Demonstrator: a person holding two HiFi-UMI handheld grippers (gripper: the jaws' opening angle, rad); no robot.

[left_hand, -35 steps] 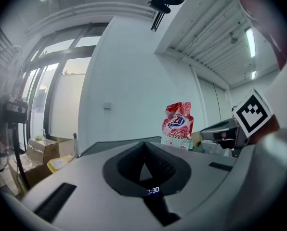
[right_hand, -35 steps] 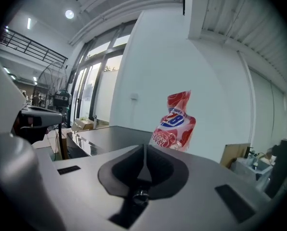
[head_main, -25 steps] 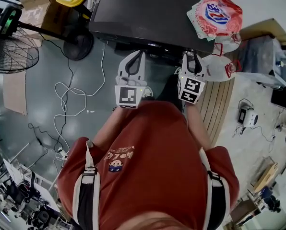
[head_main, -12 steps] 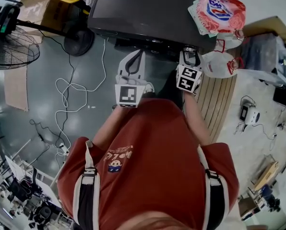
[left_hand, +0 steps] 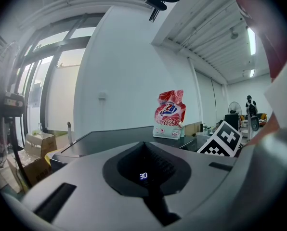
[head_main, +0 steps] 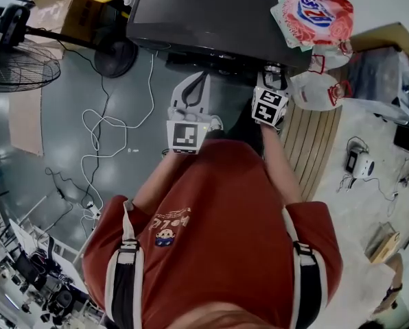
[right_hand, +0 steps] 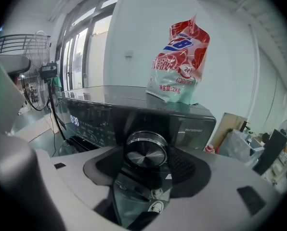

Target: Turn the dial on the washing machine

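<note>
The dark washing machine (head_main: 211, 12) fills the top of the head view. Its round metal dial (right_hand: 146, 149) sits on the front panel, right of the lit display (right_hand: 74, 121). My right gripper (right_hand: 146, 146) is at the panel (head_main: 273, 72). Its jaws have just been opening and stand wide on either side of the dial, which lies between them with the pads off it. My left gripper (head_main: 201, 76) hangs in front of the machine, left of the right one, its fingertips meeting (left_hand: 144, 146) and holding nothing. The display's digits show through its loop.
A red-and-white detergent bag (head_main: 313, 14) lies on the machine's top at its right end. White plastic bags (head_main: 318, 91) and wooden slats (head_main: 314, 149) are to the right. A standing fan (head_main: 16, 60) and a looping white cable (head_main: 98, 125) are on the floor to the left.
My right gripper has moved in toward the machine's front panel. The left gripper has stayed where it was.
</note>
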